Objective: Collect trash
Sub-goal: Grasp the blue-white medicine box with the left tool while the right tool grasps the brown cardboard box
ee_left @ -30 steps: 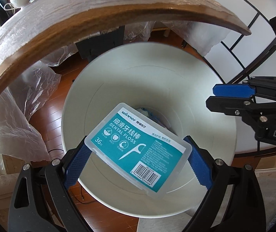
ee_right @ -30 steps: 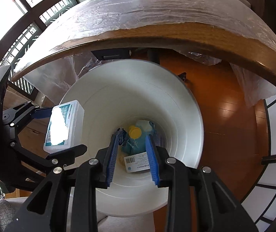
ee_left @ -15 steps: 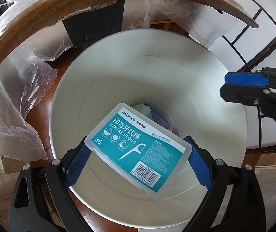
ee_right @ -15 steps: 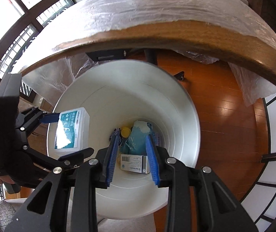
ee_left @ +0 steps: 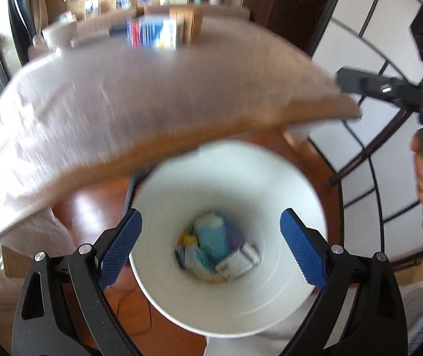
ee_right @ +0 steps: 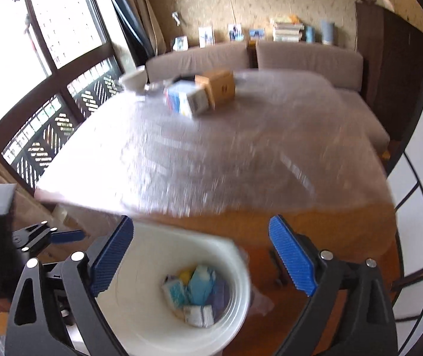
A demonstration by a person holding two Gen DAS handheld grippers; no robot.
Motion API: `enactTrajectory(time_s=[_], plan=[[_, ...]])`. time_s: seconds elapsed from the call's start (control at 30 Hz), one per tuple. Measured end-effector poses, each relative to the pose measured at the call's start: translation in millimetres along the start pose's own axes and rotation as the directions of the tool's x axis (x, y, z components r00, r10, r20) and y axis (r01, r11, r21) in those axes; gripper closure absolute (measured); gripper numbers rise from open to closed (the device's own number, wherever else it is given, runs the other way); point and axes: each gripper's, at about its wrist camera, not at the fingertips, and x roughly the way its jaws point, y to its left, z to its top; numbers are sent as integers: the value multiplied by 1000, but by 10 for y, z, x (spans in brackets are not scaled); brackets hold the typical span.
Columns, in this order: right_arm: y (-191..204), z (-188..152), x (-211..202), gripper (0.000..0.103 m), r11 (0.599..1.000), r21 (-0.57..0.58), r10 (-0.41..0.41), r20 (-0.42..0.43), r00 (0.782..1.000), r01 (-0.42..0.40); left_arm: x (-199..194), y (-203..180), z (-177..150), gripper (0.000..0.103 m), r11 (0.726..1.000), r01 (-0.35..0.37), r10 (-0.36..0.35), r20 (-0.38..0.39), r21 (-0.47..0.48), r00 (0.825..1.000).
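Note:
A white trash bin (ee_left: pixel 282 302) stands on the wood floor beside the table; it also shows in the right wrist view (ee_right: pixel 140 320). Several pieces of trash (ee_left: pixel 217 246) lie at its bottom: teal packs, a yellow cap, small white boxes (ee_right: pixel 196 293). My left gripper (ee_left: pixel 211 246) is open and empty above the bin. My right gripper (ee_right: pixel 201 255) is open and empty, raised above the bin's far rim. A blue-and-white box (ee_right: pixel 181 101) and a brown cardboard box (ee_right: pixel 220 86) lie on the plastic-covered table (ee_right: pixel 226 163).
A white cup (ee_right: pixel 134 80) stands at the table's far left. A grey sofa (ee_right: pixel 300 59) runs behind the table. Windows (ee_right: pixel 33 59) are at left and a paper screen (ee_left: pixel 374 59) at right. Both views are motion-blurred.
My left gripper has opened and the dental floss box has dropped into the bin. My right gripper has opened wide. Both grippers have risen and tilted up toward the table top.

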Motion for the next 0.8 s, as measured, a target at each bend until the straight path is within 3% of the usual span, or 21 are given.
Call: enactTrajectory(time_s=[0.13,0.3,0.37,0.57,0.67,0.8], plan=[[-83,426,90,5,999,-42,-8,60,998,10,-186,59,432,2,999,-44,42,126,8,991],[-160,972,434,4,994,-105,-8,73,997,16,-27,181,988,2,985,-162,150,193,52,970],[-210,1173,636,4,994,-108,17,59,998,-10,120,274,1187,2,980,-187,172,186,66,967],[-307,1652,1341,4,986,-144,80,-20,997,-82,659,589,1664,2,983,-156,146,102,93,984],[-281,1760,1636,4,981,-176,73,-48,996,-81,891,654,1868,2,974,-188,177,87,126,980],[-312,1845,2001,5,975,-201,72,-98,993,-91,1101,701,2031,2,977,-168,161,68,128,985]])
